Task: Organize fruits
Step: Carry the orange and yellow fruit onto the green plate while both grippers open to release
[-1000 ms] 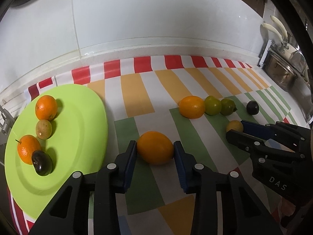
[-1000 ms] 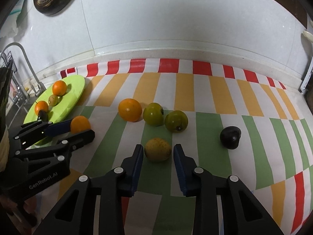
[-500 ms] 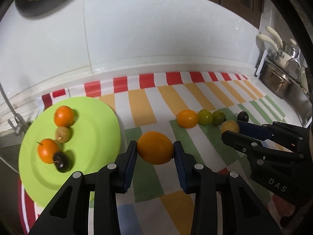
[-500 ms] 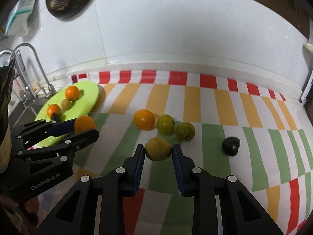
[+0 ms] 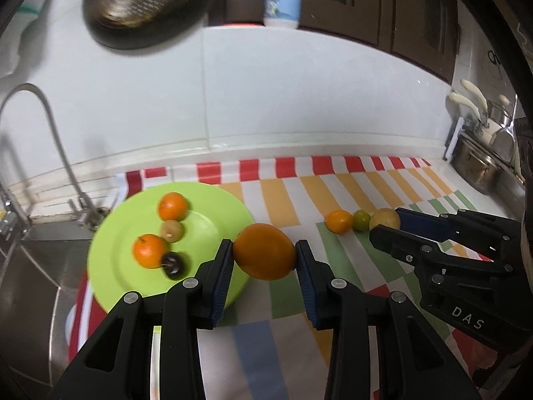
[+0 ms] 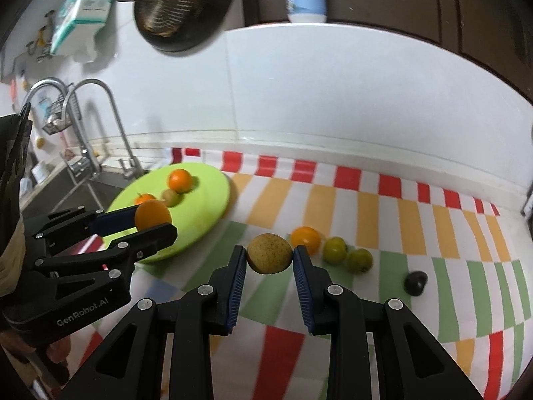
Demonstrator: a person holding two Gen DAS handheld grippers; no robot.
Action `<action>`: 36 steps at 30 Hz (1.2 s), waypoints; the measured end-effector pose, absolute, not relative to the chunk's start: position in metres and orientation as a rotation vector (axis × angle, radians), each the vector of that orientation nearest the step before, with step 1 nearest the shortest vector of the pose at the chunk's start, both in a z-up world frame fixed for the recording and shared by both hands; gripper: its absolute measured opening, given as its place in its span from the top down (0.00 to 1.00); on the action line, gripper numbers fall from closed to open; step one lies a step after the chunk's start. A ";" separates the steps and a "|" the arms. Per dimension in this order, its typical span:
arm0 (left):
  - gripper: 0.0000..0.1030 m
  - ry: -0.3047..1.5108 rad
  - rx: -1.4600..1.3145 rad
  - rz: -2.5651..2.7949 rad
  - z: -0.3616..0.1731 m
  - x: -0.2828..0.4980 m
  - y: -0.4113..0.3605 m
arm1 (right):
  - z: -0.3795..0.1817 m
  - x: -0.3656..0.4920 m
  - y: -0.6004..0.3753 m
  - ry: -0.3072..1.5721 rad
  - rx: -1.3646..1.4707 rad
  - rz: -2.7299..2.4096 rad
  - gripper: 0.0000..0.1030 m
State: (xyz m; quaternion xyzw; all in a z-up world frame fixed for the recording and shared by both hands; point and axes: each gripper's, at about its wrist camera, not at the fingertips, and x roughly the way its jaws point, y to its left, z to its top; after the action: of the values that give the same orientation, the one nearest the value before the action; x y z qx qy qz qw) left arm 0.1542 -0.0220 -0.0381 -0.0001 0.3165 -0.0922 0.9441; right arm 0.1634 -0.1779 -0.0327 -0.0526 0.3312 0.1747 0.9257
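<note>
Left hand-held gripper (image 5: 264,256) clamped the large orange (image 5: 265,251); right hand-held gripper (image 6: 269,256) clamped the speckled fruit (image 6: 269,253); either could slip, rolling off the green plate (image 5: 110,266) at 9 o'clock

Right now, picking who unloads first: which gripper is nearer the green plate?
Left. The left gripper holds its orange at the green plate edge; the right gripper holds a speckled fruit farther off over the cloth.

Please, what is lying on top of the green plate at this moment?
On the green plate lie two small oranges, a small tan fruit and a dark fruit. The left gripper hides the plate's near edge.
</note>
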 end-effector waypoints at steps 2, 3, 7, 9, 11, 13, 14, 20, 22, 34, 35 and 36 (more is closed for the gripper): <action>0.64 0.636 -0.005 -0.169 -0.035 0.150 -0.016 | -0.030 0.163 -0.170 0.672 -0.116 0.377 0.70; 0.64 0.633 -0.008 -0.160 -0.035 0.148 -0.013 | -0.028 0.162 -0.166 0.667 -0.119 0.390 0.70; 0.64 0.623 -0.015 -0.126 -0.032 0.143 -0.001 | -0.024 0.159 -0.154 0.650 -0.140 0.423 0.70; 0.64 0.618 -0.020 -0.109 -0.031 0.140 0.005 | -0.023 0.159 -0.148 0.642 -0.149 0.442 0.70; 0.64 0.613 -0.024 -0.094 -0.029 0.138 0.010 | -0.021 0.160 -0.143 0.636 -0.154 0.456 0.70; 0.64 0.604 -0.027 -0.079 -0.027 0.137 0.015 | -0.019 0.161 -0.137 0.627 -0.160 0.471 0.70; 0.64 0.601 -0.028 -0.072 -0.026 0.136 0.018 | -0.018 0.161 -0.133 0.622 -0.162 0.477 0.70; 0.64 0.585 -0.031 -0.028 -0.024 0.135 0.033 | -0.013 0.168 -0.119 0.601 -0.170 0.519 0.70; 0.64 0.585 -0.029 -0.016 -0.024 0.137 0.038 | -0.012 0.171 -0.112 0.595 -0.177 0.531 0.70; 0.64 0.599 -0.019 0.020 -0.033 0.169 0.071 | -0.022 0.210 -0.074 0.632 -0.205 0.583 0.70; 0.64 0.604 -0.020 0.020 -0.035 0.174 0.074 | -0.024 0.215 -0.071 0.636 -0.207 0.584 0.70; 0.64 0.608 -0.020 0.021 -0.037 0.178 0.076 | -0.025 0.219 -0.068 0.642 -0.211 0.586 0.70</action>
State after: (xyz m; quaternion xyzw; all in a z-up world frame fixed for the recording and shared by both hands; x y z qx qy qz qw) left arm 0.1778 0.0756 -0.0366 -0.0098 0.2993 0.0105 0.9541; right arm 0.2194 -0.0679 -0.0250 -0.1018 0.3102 0.2834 0.9017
